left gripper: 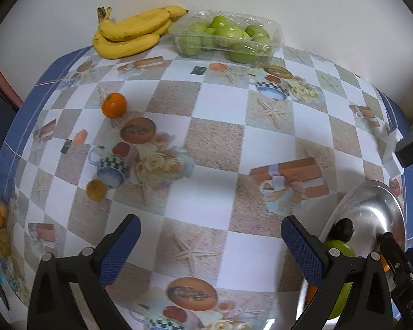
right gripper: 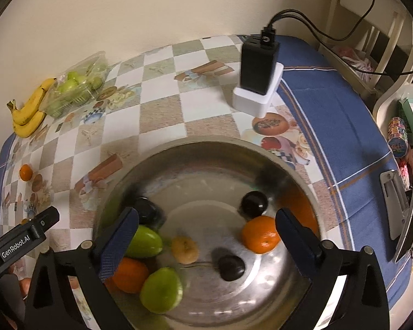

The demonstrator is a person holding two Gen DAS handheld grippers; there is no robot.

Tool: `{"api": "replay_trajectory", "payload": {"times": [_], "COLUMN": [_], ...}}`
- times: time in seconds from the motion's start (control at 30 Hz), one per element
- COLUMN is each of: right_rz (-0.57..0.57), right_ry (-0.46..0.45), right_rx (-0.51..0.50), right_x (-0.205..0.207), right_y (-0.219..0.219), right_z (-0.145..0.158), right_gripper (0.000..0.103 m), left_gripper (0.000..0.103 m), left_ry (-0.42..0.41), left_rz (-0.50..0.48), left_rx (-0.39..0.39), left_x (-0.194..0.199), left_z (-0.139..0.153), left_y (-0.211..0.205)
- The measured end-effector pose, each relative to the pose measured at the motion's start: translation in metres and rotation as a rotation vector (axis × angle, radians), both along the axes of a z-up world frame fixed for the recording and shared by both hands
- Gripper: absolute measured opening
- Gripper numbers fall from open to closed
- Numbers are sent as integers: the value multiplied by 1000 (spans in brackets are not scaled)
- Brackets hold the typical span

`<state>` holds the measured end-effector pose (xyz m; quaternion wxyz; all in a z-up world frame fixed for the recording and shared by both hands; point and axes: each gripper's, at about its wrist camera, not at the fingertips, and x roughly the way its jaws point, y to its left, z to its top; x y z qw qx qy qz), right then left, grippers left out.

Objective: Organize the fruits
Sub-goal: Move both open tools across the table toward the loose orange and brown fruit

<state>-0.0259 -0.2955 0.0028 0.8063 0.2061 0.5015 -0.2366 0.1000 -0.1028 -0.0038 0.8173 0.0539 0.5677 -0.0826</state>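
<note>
Two hand-held tools hang over a bench with a checkered cloth. The right tool, jaws wide apart and empty, points into a steel bowl holding green fruits, oranges, dark plums and a small yellow fruit. The left tool, also wide open and empty, hovers over bare cloth beside the bowl. Farther off lies a loose orange. Against the wall sit bananas and a clear tray of green fruit.

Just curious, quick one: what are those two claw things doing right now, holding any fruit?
Left gripper: open, holding nothing, above the tablecloth.
Right gripper: open, holding nothing, above the metal bowl.
</note>
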Motion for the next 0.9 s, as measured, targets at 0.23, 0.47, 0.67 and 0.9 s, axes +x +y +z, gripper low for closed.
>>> {"api": "replay_trajectory", "payload": {"times": [0.23,0.47,0.67,0.9], "right_rz": [35,86,144,212], "right_ry": [-9,-14,-16,-16], "right_rx": [5,1,-1,-2], "right_x": [18,39,57,76], "right_y": [27,62,95,131], "right_z": [6,9,10,8], "right_gripper": [100,100,100,100], "left_gripper": [103,103,103,103], "left_ry": [-24,-44,-46,-36], "left_rz": [20,56,117,183], "left_rx": [19,42,31,12], "left_x": [9,21,33,45], "left_z": [5,10,11,9], "left_y": [31,71,113,157]}}
